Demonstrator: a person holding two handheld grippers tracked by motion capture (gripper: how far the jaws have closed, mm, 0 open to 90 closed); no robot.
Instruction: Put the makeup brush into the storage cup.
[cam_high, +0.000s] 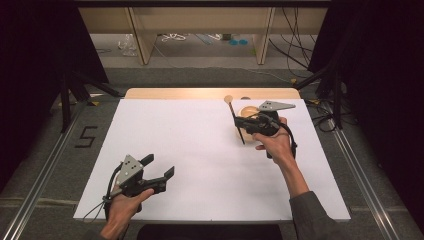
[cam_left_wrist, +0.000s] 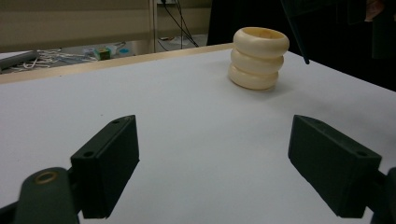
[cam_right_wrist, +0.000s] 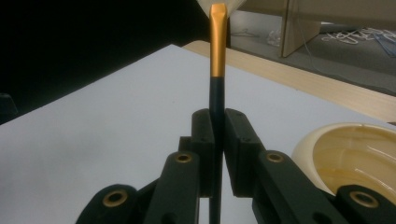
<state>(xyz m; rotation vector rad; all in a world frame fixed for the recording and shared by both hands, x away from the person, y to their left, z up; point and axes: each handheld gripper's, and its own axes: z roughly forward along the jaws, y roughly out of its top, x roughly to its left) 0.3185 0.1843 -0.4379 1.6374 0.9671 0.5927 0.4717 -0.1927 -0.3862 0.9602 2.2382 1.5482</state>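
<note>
My right gripper is shut on the black handle of a long utensil, which has a gold neck and a pale head pointing toward the far edge. Just to the right of it, partly behind the gripper, stands a cream ribbed holder, its open top seen beside the jaws. That holder, shaped like three stacked rings, stands upright far ahead of my left gripper. The left gripper rests near the front left of the white board, open, with nothing between its jaws.
The white board covers a wooden table whose far edge shows as a tan strip. Dark stands flank both sides. Beyond are wooden shelf legs and loose cables on the floor. A "5" mark lies left of the board.
</note>
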